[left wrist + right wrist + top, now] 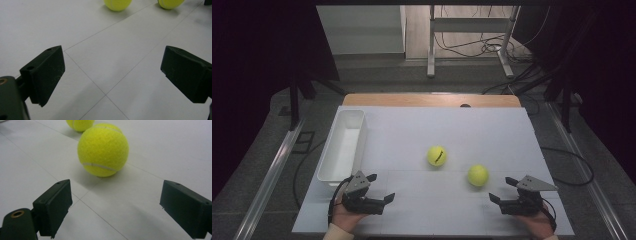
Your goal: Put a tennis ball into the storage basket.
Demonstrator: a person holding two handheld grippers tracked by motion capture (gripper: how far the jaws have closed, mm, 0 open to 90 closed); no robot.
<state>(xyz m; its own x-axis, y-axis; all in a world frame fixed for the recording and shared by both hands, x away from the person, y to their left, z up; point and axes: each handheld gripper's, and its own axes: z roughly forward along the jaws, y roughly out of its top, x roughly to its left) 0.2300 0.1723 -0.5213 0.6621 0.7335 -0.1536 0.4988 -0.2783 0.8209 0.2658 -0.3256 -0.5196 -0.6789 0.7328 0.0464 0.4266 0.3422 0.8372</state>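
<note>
Both grippers rested low at the near edge of the bench, jaws spread wide and grasping nothing — left gripper, right gripper. The nearer tennis ball lay just ahead of the right gripper; the second tennis ball sat near it, toward the white bin.

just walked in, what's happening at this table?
A person holds a two-finger gripper in each hand at the near edge of a white table. Both the left gripper and the right gripper are open and hold nothing. Two fuzzy yellow-green tennis balls lie loose on the table: the nearer ball sits just ahead of the right gripper, the farther ball closer to the middle. A white rectangular plastic bin stands at the left, nothing visible inside.
</note>
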